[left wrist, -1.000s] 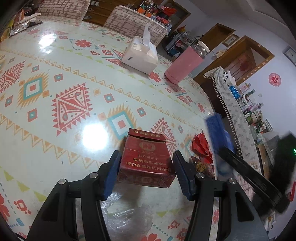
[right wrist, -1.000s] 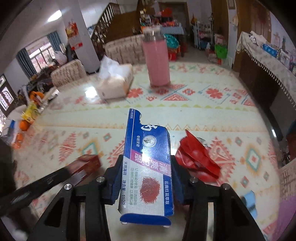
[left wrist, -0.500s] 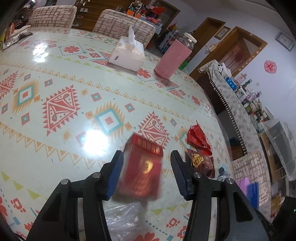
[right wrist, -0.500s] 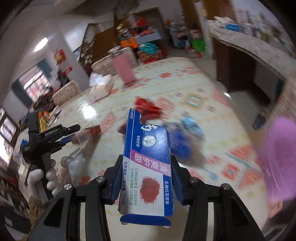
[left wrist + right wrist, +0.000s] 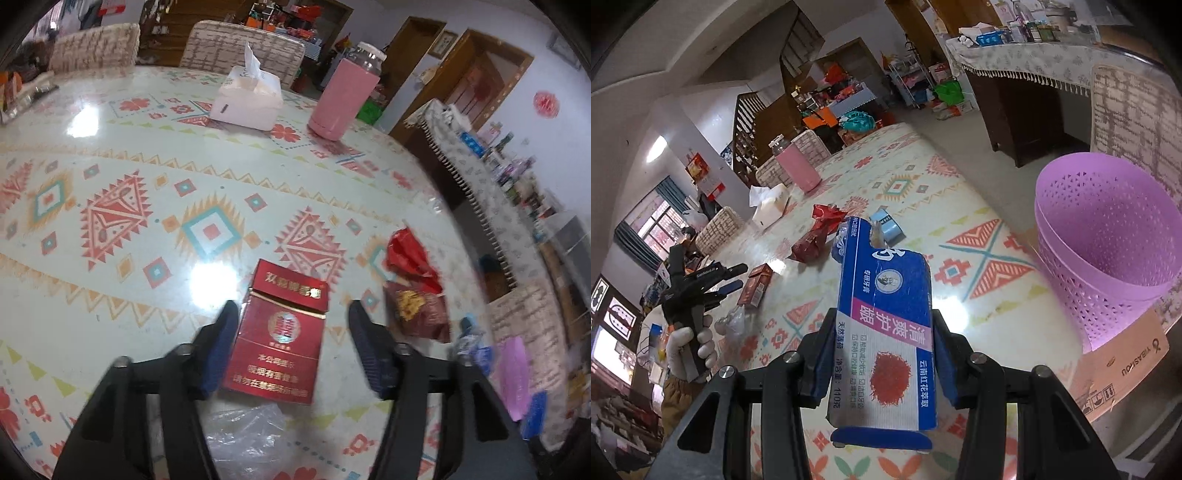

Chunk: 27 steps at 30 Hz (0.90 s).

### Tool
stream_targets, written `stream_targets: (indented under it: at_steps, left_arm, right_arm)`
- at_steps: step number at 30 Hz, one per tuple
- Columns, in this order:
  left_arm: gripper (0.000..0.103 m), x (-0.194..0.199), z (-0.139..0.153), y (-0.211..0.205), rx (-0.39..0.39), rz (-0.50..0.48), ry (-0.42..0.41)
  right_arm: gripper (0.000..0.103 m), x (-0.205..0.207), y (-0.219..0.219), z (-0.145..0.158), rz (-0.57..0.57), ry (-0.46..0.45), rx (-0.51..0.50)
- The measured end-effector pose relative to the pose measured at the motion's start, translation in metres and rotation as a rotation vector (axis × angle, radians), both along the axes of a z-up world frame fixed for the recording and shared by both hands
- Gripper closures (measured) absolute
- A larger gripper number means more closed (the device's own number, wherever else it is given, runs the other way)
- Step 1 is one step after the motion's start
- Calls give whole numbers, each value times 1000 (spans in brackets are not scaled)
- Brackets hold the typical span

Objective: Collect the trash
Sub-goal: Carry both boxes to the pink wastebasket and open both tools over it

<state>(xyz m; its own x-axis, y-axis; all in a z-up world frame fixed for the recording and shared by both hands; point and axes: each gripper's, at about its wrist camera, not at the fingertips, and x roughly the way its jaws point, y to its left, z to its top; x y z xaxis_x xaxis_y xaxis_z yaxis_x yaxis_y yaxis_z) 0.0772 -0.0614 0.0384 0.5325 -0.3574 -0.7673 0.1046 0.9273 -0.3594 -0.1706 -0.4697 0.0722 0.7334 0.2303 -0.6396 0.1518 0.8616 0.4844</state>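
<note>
A red cigarette box (image 5: 280, 332) lies face up on the patterned table (image 5: 110, 177) between the opening jaws of my left gripper (image 5: 291, 314), and neither pad presses on it. My right gripper (image 5: 882, 321) is shut on a blue toothpaste box (image 5: 886, 325), held upright near the table's edge. To its right stands a purple basket (image 5: 1108, 236). The right wrist view also shows the left gripper (image 5: 742, 275) in a gloved hand, with the cigarette box (image 5: 755, 286) at its tips. More trash lies nearby: a red wrapper (image 5: 410, 254), a dark red packet (image 5: 417, 310) and a clear plastic bag (image 5: 243, 432).
A white tissue box (image 5: 247, 99) and a pink flask (image 5: 343, 99) stand at the far side of the table, with chairs behind. A small blue box (image 5: 886, 227) lies past the toothpaste box. The basket rests on a cardboard box (image 5: 1126, 358).
The left jaws have spread and let go of the cigarette box, which now lies flat on the table. The right gripper has swung the toothpaste box over towards the purple basket.
</note>
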Motion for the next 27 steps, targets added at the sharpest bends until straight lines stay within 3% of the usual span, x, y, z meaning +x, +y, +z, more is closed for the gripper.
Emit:
stream_targets:
  at_steps: [7, 9, 11, 16, 19, 22, 27]
  left_arm:
    - [33, 8, -22, -34, 248, -73, 70]
    - [33, 7, -24, -37, 286, -75, 69]
    - [48, 3, -23, -38, 312, -65, 76]
    - [48, -13, -3, -36, 232, -67, 64]
    - [48, -35, 27, -41, 164, -94, 11]
    - [48, -56, 53, -56, 109, -151, -40]
    - [48, -90, 80, -110, 80, -297, -107]
  right_arm:
    - [51, -10, -10, -8, 31, -23, 37]
    - [51, -14, -14, -11, 35, -25, 49]
    - [51, -16, -17, -12, 34, -28, 54]
    - [51, -19, -25, -13, 34, -45, 58]
    - [51, -20, -28, -14, 35, -58, 62]
    - [51, -21, -35, -13, 35, -74, 76]
    - [51, -28, -51, -12, 4, -102, 95]
